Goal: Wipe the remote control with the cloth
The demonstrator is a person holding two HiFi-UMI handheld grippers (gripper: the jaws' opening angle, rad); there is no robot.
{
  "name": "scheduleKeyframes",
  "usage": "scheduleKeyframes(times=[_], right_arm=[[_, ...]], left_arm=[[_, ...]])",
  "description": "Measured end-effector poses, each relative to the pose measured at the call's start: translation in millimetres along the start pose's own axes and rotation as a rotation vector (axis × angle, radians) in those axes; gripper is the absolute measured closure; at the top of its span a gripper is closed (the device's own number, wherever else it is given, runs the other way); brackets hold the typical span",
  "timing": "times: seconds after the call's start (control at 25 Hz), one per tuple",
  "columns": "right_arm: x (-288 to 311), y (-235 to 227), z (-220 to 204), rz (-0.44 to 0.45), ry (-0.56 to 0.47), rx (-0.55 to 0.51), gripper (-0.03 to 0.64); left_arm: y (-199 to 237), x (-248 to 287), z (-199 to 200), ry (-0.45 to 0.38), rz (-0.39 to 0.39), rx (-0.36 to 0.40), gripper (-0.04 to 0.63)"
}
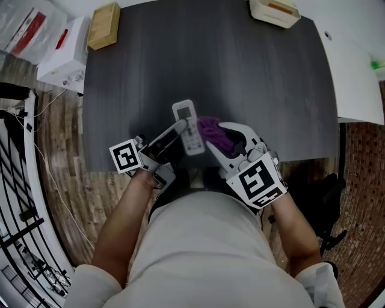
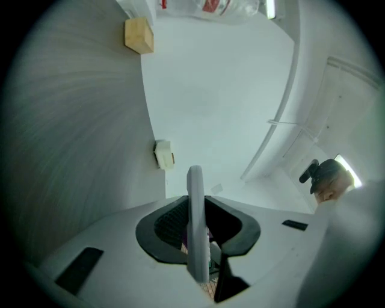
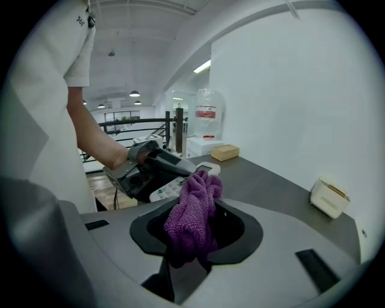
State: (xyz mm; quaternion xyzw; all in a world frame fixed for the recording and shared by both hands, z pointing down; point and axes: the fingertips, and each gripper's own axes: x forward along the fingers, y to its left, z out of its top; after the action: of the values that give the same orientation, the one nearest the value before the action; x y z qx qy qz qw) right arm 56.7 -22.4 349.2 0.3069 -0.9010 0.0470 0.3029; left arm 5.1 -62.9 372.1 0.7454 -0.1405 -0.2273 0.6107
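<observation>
You have the remote control [image 1: 189,127] at the counter's [image 1: 240,78] near edge, cloth [image 1: 213,133] just beside its right; block [image 1: 103,26] far left, tray [image 1: 275,12] far right.

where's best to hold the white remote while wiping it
Pinch the slim white plastic remote control across its flat body, coming from its left edge as the left gripper does, leaving the face mostly free for the purple cloth.
</observation>
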Motion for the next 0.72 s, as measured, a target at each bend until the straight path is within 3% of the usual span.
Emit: scheduleKeyframes(times=[0.2,0.4,0.48,0.56,0.72], right_arm=[[-8,26,-20,0.072,0.044,0.036,0.488],[-14,77,-37,0.304,0.090,0.009,0.488],[-16,78,-36,0.316,0.085,-0.002,0.486],[-20,59,-30,0.259,0.065,-0.001,0.486],[-24,0,-9,0.032,0.046,-0.057,0.488]], left_arm=[[6,-1,8,-0.047,0.050,0.025,0.514],[9,-5,13,-0.049,0.085,0.052,0.514],[8,-4,10,-0.014,0.110,0.105,0.514],[8,-3,3,0.077,0.169,0.240,0.514],[9,-4,-24,0.367,0.315,0.694,0.514]])
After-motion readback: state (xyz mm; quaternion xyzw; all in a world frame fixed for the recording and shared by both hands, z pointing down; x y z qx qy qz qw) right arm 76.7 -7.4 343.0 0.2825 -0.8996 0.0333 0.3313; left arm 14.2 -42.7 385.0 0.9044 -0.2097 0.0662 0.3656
